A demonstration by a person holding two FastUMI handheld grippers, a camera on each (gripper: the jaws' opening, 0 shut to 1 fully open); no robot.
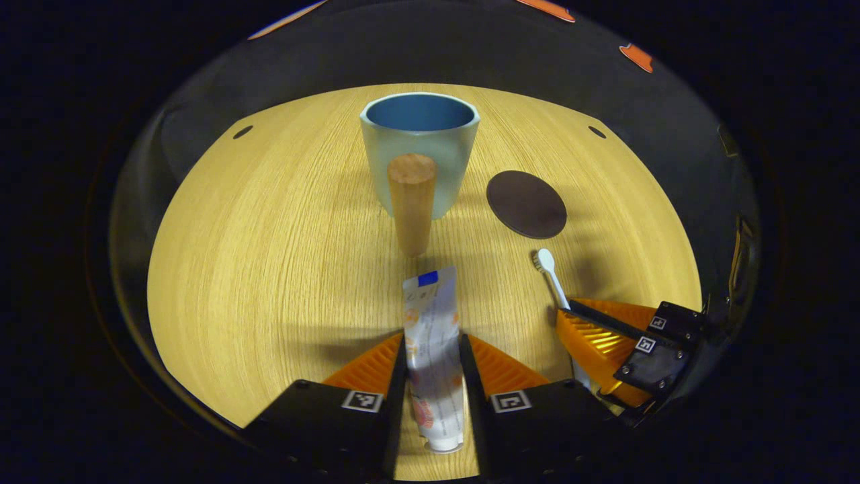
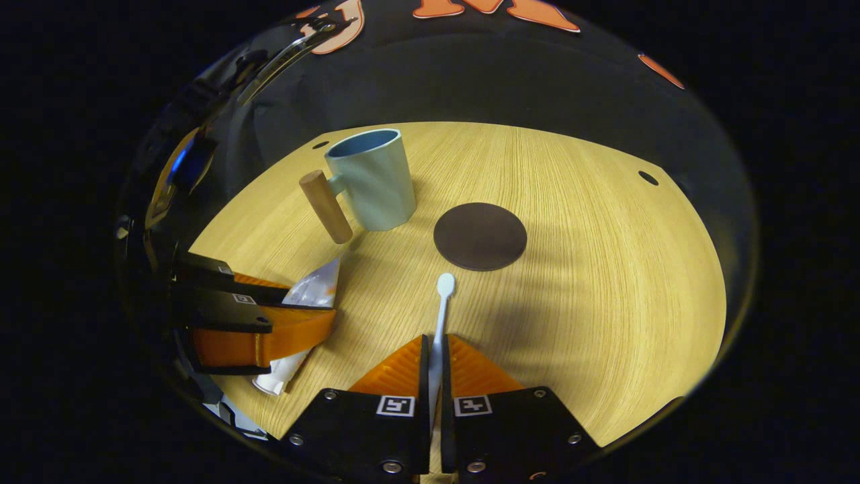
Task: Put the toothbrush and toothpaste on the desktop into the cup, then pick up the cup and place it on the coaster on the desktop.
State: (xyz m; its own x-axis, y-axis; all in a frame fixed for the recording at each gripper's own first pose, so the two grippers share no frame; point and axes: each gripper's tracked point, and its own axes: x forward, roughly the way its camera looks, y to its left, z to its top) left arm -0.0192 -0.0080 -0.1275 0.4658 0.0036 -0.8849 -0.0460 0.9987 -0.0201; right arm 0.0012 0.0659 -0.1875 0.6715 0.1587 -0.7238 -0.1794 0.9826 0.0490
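Wooden desktop (image 1: 269, 269) carries our cup (image 1: 419, 151) at the far side, the coaster (image 1: 526, 204) just right of it. Our left gripper (image 1: 433, 363) clamps the toothpaste (image 1: 433, 323); our right gripper (image 2: 437, 366) clamps the toothbrush (image 2: 442, 302) nearby.

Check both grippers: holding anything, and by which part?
Left gripper clamps the white printed toothpaste tube around mid-body, cap end toward the camera. Right gripper clamps the white plastic toothbrush on its handle, head forward.
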